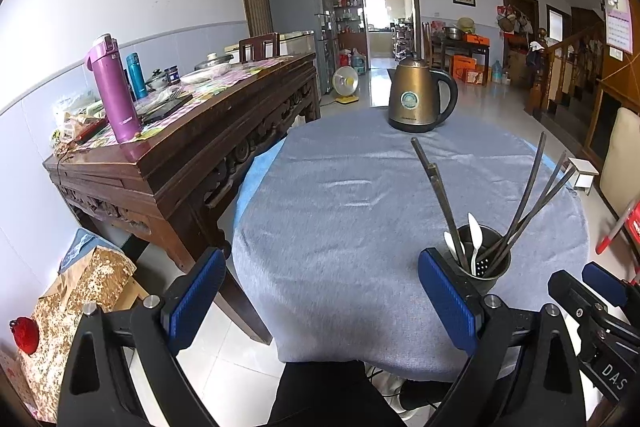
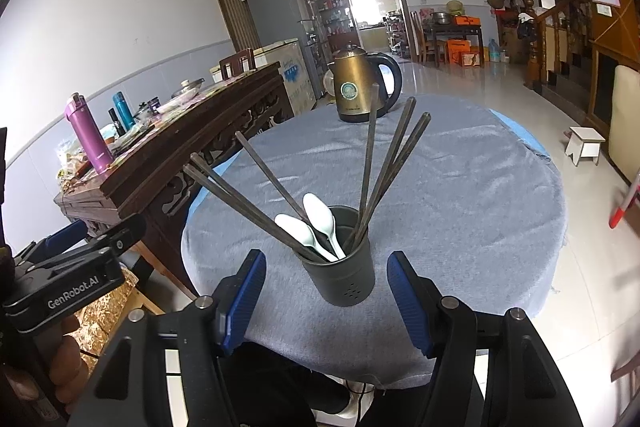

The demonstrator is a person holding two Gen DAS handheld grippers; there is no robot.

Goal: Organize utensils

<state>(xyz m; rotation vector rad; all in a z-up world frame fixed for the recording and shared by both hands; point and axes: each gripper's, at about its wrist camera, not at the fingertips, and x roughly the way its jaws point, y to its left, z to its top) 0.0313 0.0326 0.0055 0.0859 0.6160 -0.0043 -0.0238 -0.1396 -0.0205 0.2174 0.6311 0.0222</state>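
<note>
left wrist: our left tool (image 1: 320,301) is spread, empty, over bare tabletop (image 1: 340,187). holder (image 1: 486,259) sits at 4 o'clock, upright, likely so the sticks stay put. right wrist: our right tool (image 2: 326,301) is spread, the holder (image 2: 342,267) between its pads, untouched. chopsticks (image 2: 370,163) fan upward toward 10 and 1 o'clock; spoons (image 2: 318,223) stand bowl-up.

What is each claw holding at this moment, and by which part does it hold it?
Nothing is held. The left claw is open over the cloth, and the right claw is open in front of the utensil holder, not touching it.
</note>
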